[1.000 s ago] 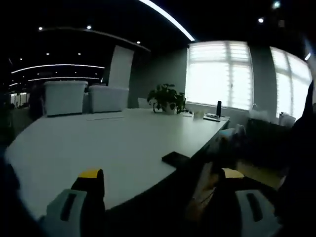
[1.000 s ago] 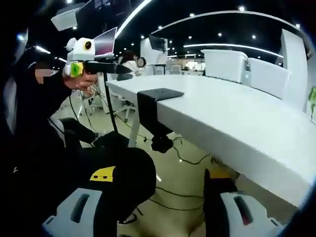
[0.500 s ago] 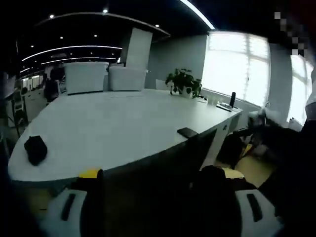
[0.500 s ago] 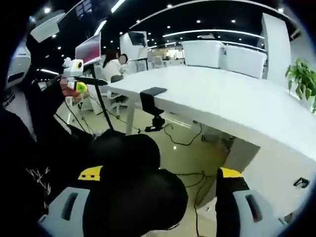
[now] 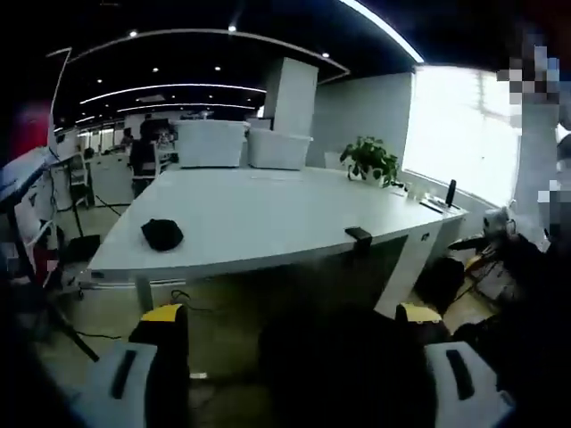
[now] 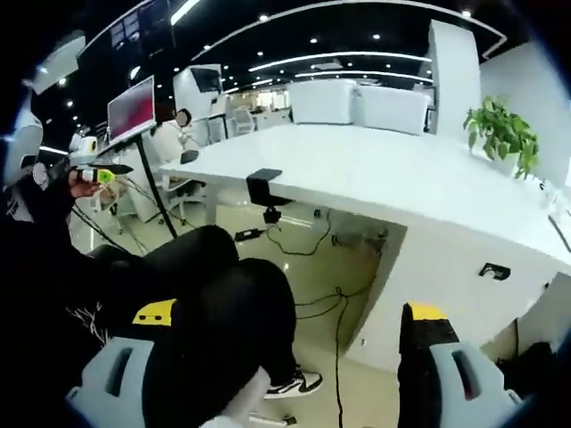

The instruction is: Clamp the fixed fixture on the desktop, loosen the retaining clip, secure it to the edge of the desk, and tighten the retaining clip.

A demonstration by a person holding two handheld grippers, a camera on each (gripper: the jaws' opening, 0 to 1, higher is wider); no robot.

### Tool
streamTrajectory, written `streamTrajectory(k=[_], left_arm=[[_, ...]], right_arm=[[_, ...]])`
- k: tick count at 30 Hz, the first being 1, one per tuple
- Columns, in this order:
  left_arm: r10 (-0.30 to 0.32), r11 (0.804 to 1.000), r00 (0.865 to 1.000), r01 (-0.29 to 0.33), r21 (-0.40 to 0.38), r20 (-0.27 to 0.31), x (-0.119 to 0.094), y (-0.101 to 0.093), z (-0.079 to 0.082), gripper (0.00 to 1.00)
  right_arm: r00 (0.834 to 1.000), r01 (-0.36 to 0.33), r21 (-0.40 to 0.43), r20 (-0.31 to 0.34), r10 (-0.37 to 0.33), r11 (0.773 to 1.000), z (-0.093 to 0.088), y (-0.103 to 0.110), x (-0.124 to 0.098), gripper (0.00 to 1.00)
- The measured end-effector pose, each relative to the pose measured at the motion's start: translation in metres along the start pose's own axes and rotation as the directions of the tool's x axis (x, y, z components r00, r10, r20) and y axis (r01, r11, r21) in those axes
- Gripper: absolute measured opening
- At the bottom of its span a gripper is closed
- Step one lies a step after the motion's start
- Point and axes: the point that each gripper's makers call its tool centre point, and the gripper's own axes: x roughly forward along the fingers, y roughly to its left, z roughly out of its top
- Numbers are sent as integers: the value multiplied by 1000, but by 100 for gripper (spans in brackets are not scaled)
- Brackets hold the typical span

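step: fixture (image 6: 264, 189) already clamped on desk (image 6: 419, 192) edge at 11 o'clock | both my claws spread wide, holding nothing | next: probably nothing left, maybe check clip

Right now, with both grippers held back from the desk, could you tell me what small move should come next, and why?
Probably bring the right gripper forward toward the black clamp on the white desk's edge. Its jaws stand open and empty, and the clamp sits far off, past the person's knees.
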Motion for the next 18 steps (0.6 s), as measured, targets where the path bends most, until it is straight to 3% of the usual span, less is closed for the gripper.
streamTrajectory(k=[7, 10, 12, 18], left_arm=[[53, 999, 998, -53, -2, 28, -47, 6, -9, 95], [56, 998, 998, -57, 7, 24, -61, 0, -16, 95], [58, 998, 998, -58, 26, 23, -67, -3, -18, 95], [57, 998, 996, -59, 36, 63, -81, -5, -14, 95]], right_arm=[[996, 72, 8, 56, -73, 997, 20, -5, -42, 97], [990, 65, 50, 123, -70, 997, 29, 4, -53, 97], [986, 54, 74, 154, -65, 996, 31, 8, -56, 97], [984, 51, 94, 164, -66, 994, 20, 19, -52, 97]])
